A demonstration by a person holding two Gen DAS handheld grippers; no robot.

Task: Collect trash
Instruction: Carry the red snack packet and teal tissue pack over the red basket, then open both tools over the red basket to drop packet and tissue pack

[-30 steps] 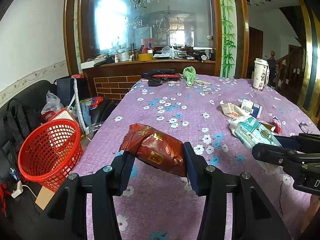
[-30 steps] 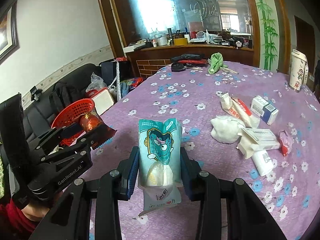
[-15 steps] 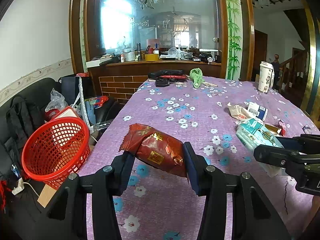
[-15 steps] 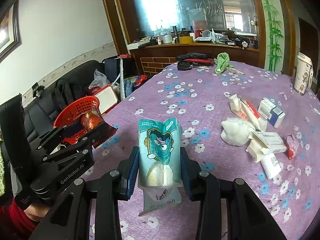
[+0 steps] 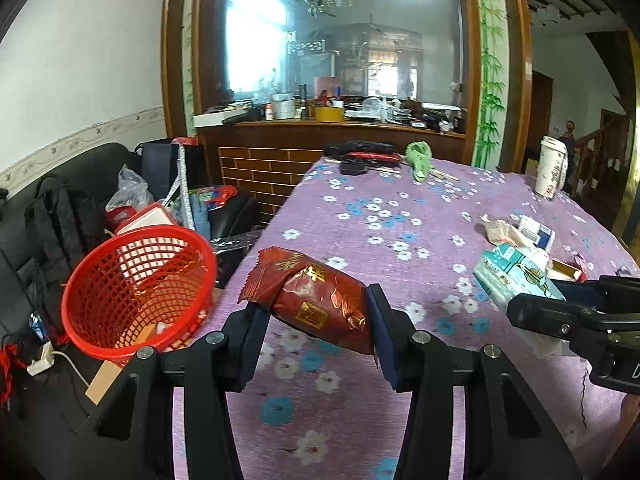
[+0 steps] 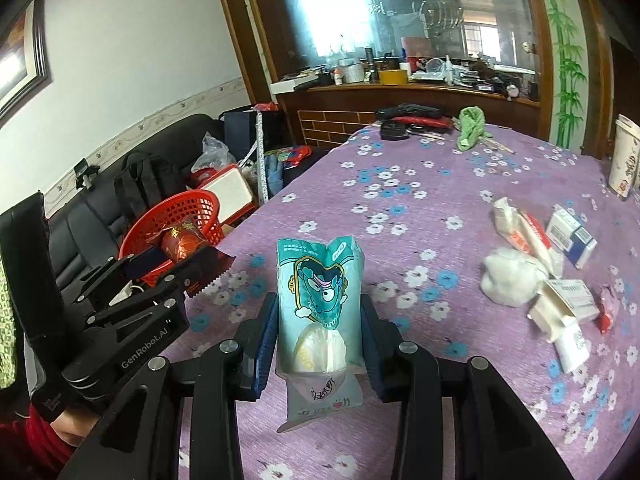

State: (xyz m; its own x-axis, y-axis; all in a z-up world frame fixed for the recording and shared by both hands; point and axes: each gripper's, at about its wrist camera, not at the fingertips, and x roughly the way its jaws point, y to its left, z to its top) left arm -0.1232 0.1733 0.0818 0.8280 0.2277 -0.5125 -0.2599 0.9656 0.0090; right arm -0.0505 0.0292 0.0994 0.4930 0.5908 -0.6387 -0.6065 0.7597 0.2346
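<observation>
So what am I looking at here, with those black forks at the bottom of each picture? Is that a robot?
No robot: a person holds a hand tool with two jaws in each hand, with a camera on each looking along the jaws. One picture is from the left tool, one from the right. The left gripper clamps a red snack wrapper; the right gripper clamps a teal packet. Below is a table in a purple flowered cloth with more litter: a white wad and small boxes. A red basket waits beside the table.

A home living-dining room is indicated by a table [image 5: 400, 216] covered in floral cloth, a black sofa [image 5: 60, 200], and an etched-glass partition [image 5: 340, 40] framed in wood.
</observation>
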